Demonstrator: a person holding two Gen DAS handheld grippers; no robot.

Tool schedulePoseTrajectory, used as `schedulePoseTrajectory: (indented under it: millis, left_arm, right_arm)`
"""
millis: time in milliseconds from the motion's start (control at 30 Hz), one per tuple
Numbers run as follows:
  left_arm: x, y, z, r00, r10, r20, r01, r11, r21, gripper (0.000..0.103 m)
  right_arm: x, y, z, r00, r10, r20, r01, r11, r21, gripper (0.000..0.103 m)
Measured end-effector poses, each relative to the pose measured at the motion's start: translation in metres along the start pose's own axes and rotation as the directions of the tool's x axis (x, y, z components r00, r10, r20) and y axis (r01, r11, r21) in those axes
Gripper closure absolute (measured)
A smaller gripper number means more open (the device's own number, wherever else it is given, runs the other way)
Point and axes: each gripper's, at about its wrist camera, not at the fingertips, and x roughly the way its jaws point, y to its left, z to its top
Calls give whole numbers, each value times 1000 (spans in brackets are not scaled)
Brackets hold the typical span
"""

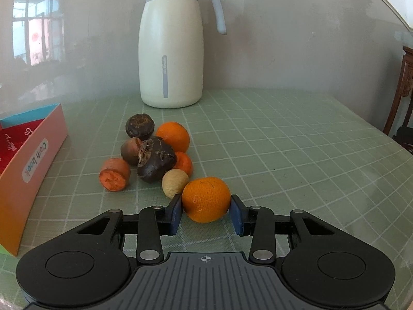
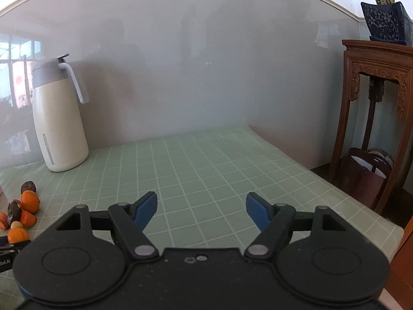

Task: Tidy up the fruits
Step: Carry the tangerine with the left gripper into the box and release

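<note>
My left gripper (image 1: 206,210) is shut on an orange tangerine (image 1: 206,199), its blue pads pressing both sides, low over the green checked tablecloth. Behind it lies a pile: a pale round fruit (image 1: 175,183), a dark brown fruit (image 1: 156,162), another dark one (image 1: 140,126), a brown one (image 1: 130,150), two more tangerines (image 1: 173,136) (image 1: 183,163) and a cut orange piece (image 1: 114,177). My right gripper (image 2: 201,210) is open and empty over bare tablecloth; the pile (image 2: 19,213) shows at its far left.
A cream thermos jug (image 1: 171,49) stands at the back by the wall, also in the right wrist view (image 2: 58,118). An open pink and orange box (image 1: 31,165) sits at the left. The table edge (image 2: 348,193) drops off at right, beside a carved wooden stand (image 2: 374,118).
</note>
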Motion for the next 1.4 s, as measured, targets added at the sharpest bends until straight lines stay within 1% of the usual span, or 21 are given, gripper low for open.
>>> schedulePoseTrajectory:
  millis: [167,367,533,767,967,1133,1267,1400]
  left_arm:
    - [-16,1,0,999,0,41,-1,1000,25,64]
    - [-38,14,2,996,26,90,-31,998,55,64]
    - [-56,45,6,989,72,129,-74,997,17,64]
    - [-80,104,10,968,178,175,-167,983,-74,63]
    - [-90,161,7,946,277,166,-252,955,-157,63]
    - [-91,202,-1,929,345,133,-316,927,-200,63]
    - [-88,225,-7,921,376,100,-348,911,-222,63]
    - [-83,237,-14,921,381,74,-355,904,-238,63]
  right_arm:
    - [0,8,2,1000,15,0,-15,1000,-18,27]
    - [-1,23,5,999,41,2,-41,999,-21,27]
    - [-3,43,6,998,68,3,-68,997,-39,27]
    - [-5,70,7,995,98,0,-98,993,-71,27]
    - [-6,91,5,993,115,-7,-115,988,-103,27]
    - [-7,98,4,993,119,-10,-119,986,-118,27]
    - [-8,101,4,992,123,-12,-124,986,-107,27]
    - [-9,110,3,990,137,-13,-138,984,-110,27]
